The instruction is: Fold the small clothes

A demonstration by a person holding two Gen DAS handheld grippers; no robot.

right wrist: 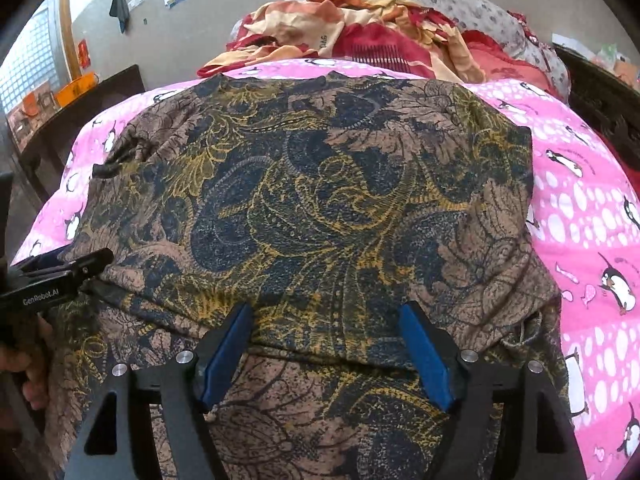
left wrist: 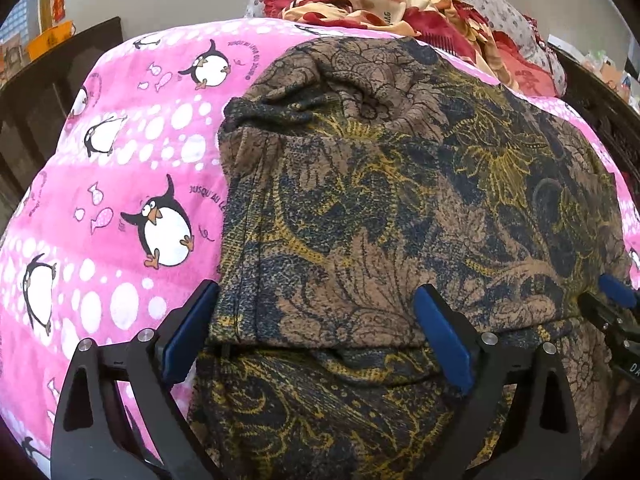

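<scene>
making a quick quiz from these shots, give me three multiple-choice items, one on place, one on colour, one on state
1. What does the patterned garment lie on?
A. a bare wooden floor
B. a pink penguin blanket
C. a metal tray

2. What colour are the left hand-held gripper pads?
A. blue
B. red
C. white

3. How do the right hand-held gripper jaws stand?
A. clamped on a sock
B. shut on nothing
C. open over the folded edge

Key: 1 B, the pink penguin blanket shows around the garment. 2 A, the pads are blue. 3 C, both pads stand apart.
</scene>
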